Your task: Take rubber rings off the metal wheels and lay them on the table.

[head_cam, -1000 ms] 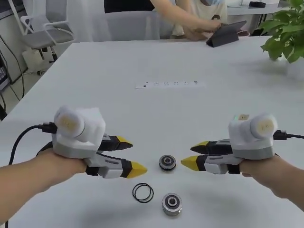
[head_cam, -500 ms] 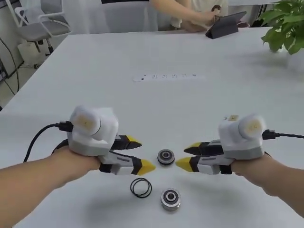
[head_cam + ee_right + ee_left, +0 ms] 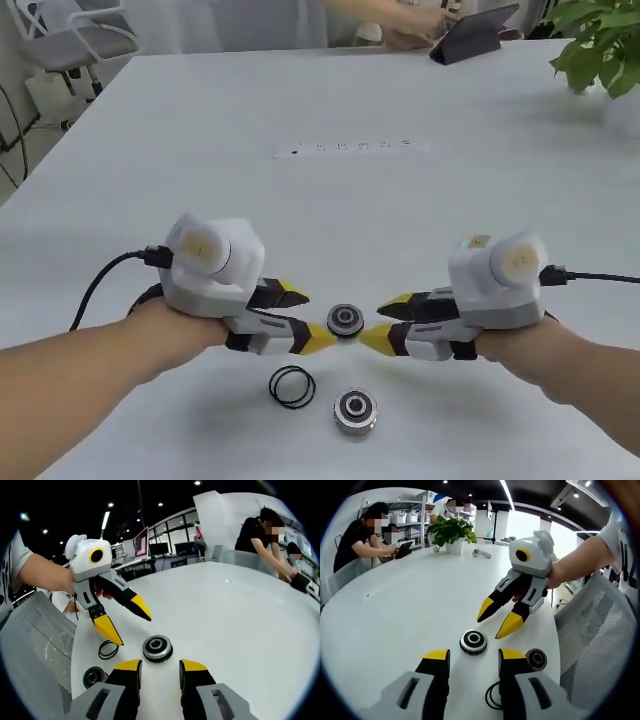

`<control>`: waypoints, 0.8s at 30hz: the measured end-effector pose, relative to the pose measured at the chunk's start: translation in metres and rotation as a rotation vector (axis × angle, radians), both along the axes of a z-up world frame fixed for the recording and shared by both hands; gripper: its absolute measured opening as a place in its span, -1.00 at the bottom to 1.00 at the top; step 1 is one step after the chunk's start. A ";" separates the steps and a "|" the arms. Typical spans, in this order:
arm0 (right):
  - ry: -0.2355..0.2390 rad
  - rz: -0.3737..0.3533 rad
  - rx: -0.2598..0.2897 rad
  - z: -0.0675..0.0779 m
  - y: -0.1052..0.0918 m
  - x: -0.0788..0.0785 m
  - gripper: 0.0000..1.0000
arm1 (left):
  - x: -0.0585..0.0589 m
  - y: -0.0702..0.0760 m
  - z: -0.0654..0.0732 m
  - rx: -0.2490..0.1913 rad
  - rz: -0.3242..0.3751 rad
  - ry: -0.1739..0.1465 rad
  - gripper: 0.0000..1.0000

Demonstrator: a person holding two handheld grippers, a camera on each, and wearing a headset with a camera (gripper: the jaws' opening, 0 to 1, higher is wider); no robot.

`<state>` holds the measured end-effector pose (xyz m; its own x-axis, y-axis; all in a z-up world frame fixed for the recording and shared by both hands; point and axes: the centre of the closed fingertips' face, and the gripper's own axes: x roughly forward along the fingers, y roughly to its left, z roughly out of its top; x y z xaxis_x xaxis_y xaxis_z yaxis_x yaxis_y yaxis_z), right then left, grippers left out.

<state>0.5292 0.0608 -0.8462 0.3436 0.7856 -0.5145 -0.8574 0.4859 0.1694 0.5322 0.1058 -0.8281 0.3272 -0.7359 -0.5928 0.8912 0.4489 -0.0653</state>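
A wide white table (image 3: 400,90) runs through an open office, with a power strip (image 3: 350,147) lying flat near its middle, a tablet (image 3: 475,35) propped at the far end where people sit, a potted plant (image 3: 595,45) at the far right corner and a chair (image 3: 70,40) off the far left edge. On the near part of the table I hold the left gripper (image 3: 320,317) and the right gripper (image 3: 372,320) low and nose to nose, yellow tips pointing at each other. Between the tips stands the first metal wheel (image 3: 345,320), flat on the table; I see no finger touching it. In the left gripper view my fingers are spread apart and hold nothing, and that wheel (image 3: 472,642) lies just ahead of the gap. In the right gripper view my fingers are likewise apart and hold nothing, with the same wheel (image 3: 157,648) just ahead. The second metal wheel (image 3: 355,411) lies flat nearer to me, apart from both grippers. Just to its left the black rubber rings (image 3: 291,386) lie loose on the table, overlapping each other, close below the left gripper. I cannot tell whether either wheel carries a ring.
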 end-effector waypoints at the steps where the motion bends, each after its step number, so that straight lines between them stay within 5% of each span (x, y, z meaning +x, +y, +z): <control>1: 0.001 -0.001 0.000 0.000 0.000 0.000 -0.45 | 0.001 -0.001 -0.001 0.001 -0.001 0.001 -0.34; 24: 0.017 -0.014 0.008 -0.005 -0.006 0.000 -0.47 | 0.005 -0.026 -0.008 0.028 -0.068 -0.032 -0.68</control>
<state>0.5288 0.0550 -0.8514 0.3458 0.7850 -0.5140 -0.8474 0.4965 0.1882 0.5374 0.0799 -0.8357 0.2962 -0.7403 -0.6035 0.9210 0.3887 -0.0249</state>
